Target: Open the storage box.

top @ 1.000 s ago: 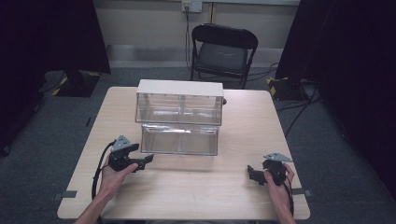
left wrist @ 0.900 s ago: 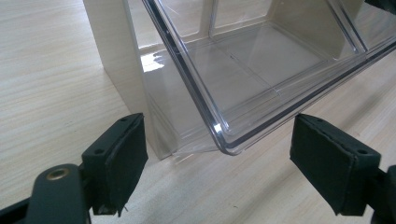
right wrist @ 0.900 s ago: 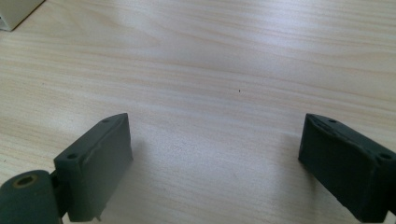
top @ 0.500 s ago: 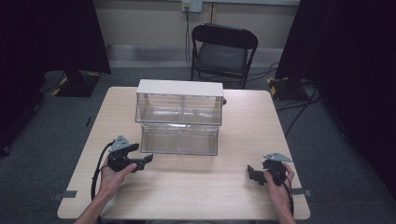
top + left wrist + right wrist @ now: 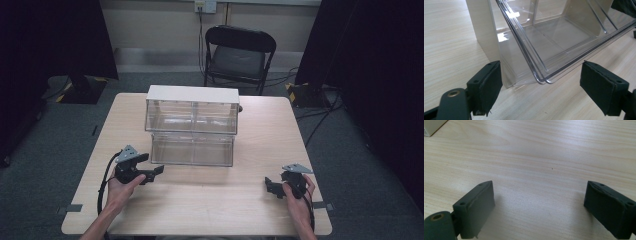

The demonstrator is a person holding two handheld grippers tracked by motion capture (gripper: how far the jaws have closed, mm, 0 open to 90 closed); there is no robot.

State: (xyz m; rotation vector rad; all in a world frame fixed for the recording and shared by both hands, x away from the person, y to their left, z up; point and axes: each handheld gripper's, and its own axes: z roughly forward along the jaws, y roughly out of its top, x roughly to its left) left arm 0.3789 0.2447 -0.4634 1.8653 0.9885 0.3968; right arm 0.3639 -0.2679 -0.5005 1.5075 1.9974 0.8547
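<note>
Drawer position: clear plastic lower drawer [image 5: 192, 149] pulled out, long axis across the desk [image 5: 210, 205] | your left gripper [image 5: 156, 170] open at its left front corner, nearer | right gripper [image 5: 268, 186] open, well apart.

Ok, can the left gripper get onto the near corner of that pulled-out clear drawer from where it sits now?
Probably yes. The left gripper is open, and the clear drawer has its rounded corner just ahead between the jaws, untouched. Bare table lies around it and nothing stands between.

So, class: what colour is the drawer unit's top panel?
White top panel over the clear plastic drawers, best in the high view.
</note>
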